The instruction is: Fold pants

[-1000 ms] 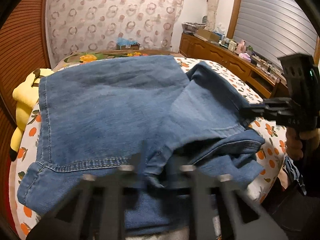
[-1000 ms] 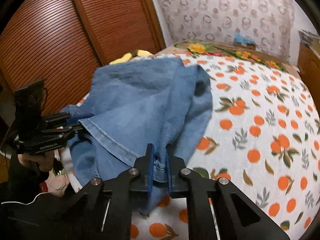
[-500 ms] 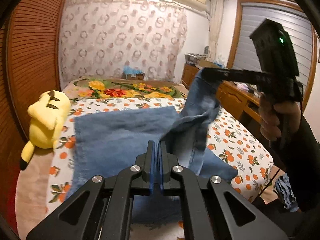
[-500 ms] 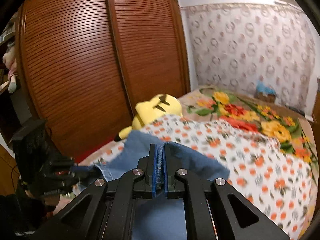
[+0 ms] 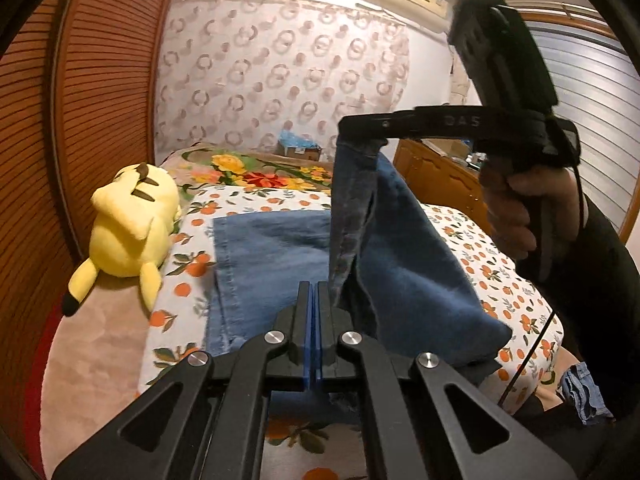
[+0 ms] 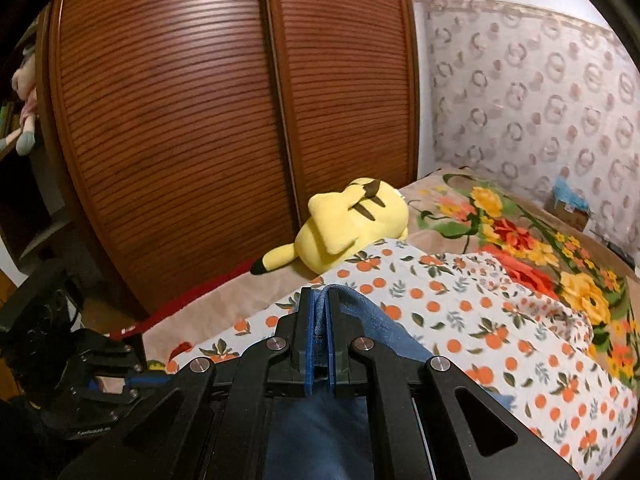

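The blue denim pants [image 5: 276, 252] lie partly on the bed, with one end lifted. My right gripper [image 6: 318, 300] is shut on a fold of the denim [image 6: 348, 304]; in the left wrist view it [image 5: 348, 126] holds that end high above the bed, and the cloth hangs down from it. My left gripper [image 5: 314, 286] has its jaws pressed together, with the hanging denim right beside its tips; a thin edge of cloth seems pinched there. In the right wrist view the left gripper [image 6: 132, 364] is low at the left.
A yellow plush toy [image 5: 128, 224] lies on the bed's left side, by the wooden louvred doors [image 6: 200, 120]. The orange-print sheet [image 5: 480, 248] covers the bed, with a floral blanket [image 6: 520, 240] at its head. A wooden dresser [image 5: 436, 176] stands to the right.
Both grippers have risen from the bed with the denim. The right gripper has lifted its end high and toward the middle, so the cloth now hangs over the flat part.
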{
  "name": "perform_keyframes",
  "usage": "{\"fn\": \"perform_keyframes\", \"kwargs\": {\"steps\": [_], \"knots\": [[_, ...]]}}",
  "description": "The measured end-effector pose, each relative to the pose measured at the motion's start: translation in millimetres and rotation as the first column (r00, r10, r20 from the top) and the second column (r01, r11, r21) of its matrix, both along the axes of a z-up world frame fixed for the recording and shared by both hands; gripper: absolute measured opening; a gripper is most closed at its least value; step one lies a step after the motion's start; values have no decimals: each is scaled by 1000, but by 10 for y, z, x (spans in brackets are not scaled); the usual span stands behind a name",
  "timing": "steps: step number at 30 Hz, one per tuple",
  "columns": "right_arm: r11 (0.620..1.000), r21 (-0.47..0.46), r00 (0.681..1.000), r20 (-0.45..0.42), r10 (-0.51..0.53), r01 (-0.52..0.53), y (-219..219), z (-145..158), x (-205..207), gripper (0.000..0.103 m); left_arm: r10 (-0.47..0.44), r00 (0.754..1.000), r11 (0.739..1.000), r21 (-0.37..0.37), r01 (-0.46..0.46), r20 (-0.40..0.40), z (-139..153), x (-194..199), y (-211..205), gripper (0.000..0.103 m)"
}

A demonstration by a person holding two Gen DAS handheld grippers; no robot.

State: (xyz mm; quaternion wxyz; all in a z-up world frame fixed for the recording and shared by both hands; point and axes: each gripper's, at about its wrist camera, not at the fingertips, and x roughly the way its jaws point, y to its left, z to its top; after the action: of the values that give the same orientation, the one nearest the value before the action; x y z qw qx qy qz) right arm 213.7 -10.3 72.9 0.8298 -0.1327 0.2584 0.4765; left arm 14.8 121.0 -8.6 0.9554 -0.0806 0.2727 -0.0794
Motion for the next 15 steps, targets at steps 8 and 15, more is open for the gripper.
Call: {"fn": "perform_keyframes", "kwargs": {"steps": [8, 15], "knots": [[993, -97, 997, -49, -66, 61, 258, -313, 305, 14, 40, 998, 999, 1, -40, -46, -148, 49, 141, 23], [988, -90, 992, -22, -125, 123, 111, -362, 271, 51, 6, 997, 1000, -15, -7, -74, -298, 107, 37, 48]]}}
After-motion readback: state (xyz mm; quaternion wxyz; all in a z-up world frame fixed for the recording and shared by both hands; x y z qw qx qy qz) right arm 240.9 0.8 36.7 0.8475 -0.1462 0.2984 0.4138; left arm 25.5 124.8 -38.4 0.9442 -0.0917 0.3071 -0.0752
